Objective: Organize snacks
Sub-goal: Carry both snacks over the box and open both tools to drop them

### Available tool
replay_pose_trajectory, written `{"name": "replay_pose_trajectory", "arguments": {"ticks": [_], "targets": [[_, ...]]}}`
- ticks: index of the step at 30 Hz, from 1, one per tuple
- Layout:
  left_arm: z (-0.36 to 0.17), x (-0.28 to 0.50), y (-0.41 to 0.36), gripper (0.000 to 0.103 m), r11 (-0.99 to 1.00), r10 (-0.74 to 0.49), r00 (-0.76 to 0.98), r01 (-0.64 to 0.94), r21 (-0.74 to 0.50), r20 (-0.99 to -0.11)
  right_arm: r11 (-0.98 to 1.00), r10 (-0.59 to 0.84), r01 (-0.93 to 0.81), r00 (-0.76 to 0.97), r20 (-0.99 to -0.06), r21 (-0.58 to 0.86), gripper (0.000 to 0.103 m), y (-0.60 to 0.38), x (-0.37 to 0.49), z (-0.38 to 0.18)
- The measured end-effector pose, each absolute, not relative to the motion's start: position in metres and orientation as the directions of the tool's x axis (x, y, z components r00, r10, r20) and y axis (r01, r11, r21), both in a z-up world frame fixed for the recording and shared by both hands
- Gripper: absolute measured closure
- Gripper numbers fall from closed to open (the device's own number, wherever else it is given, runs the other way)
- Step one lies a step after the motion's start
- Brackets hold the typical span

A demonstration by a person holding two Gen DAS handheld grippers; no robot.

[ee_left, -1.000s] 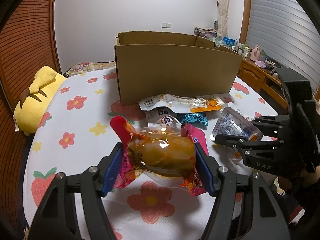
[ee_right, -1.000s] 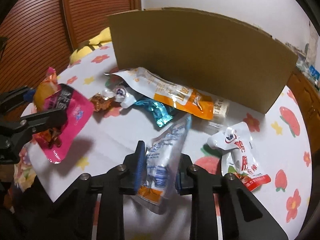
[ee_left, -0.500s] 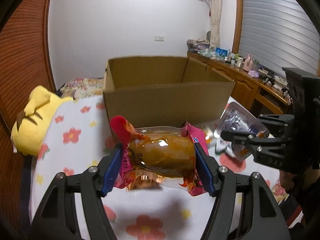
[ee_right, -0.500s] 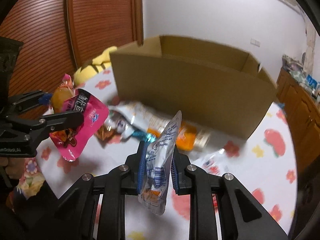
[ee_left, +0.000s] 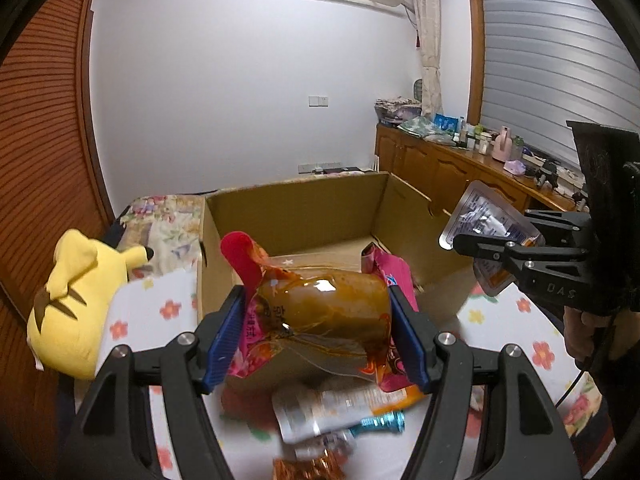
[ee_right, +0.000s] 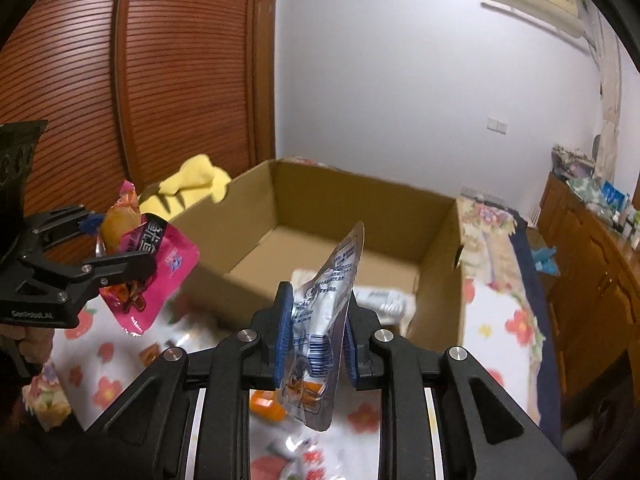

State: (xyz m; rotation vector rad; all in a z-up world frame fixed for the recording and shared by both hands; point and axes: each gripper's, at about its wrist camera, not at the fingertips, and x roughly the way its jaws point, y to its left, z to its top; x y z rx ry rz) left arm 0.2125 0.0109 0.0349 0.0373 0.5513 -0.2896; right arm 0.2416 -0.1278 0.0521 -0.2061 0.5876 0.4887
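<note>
Cardboard box (ee_left: pixel 304 216) at 12: L tool (ee_left: pixel 316 340) grips pink pouch (ee_left: pixel 320 312), R tool (ee_right: pixel 316 340) silver pouch (ee_right: pixel 324 312); I judge next is releasing both over it.

"DAS" on right claw (ee_left: pixel 556 290) body; "GenRobot.AI" on left claw (ee_right: pixel 34 314) body; packet print unreadable.

An open brown cardboard box (ee_left: pixel 304 216) stood on the flower-printed tablecloth (ee_left: pixel 160 304), with a yellow plush toy (ee_left: pixel 76 300) to its left. Loose foil snack packets (ee_left: pixel 328 408) lay on the cloth before the box. A wooden sideboard (ee_left: pixel 448 168) ran along the wall behind and to its right.
</note>
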Motion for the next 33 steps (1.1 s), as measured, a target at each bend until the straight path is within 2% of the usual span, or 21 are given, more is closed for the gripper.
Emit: {"name": "replay_pose_trajectory", "arguments": {"ticks": [16, 26, 33], "targets": [[0.024, 0.278, -0.005, 0.035, 0.963, -0.238, 0.79, 0.268, -0.031, -0.565, 0.881, 0.351, -0.472, 0.696, -0.626, -0.03, 0.081, -0.146, 0.304, 0.032], [0.011, 0.293, -0.013, 0.034, 0.965, -0.224, 0.771, 0.262, -0.024, -0.597, 0.889, 0.36, -0.457, 0.684, -0.635, 0.012, 0.077, -0.158, 0.308, 0.025], [0.006, 0.3, -0.017, 0.029, 0.965, -0.219, 0.761, 0.262, -0.019, -0.611, 0.891, 0.369, -0.453, 0.689, -0.624, 0.027, 0.074, -0.167, 0.297, 0.03]]}}
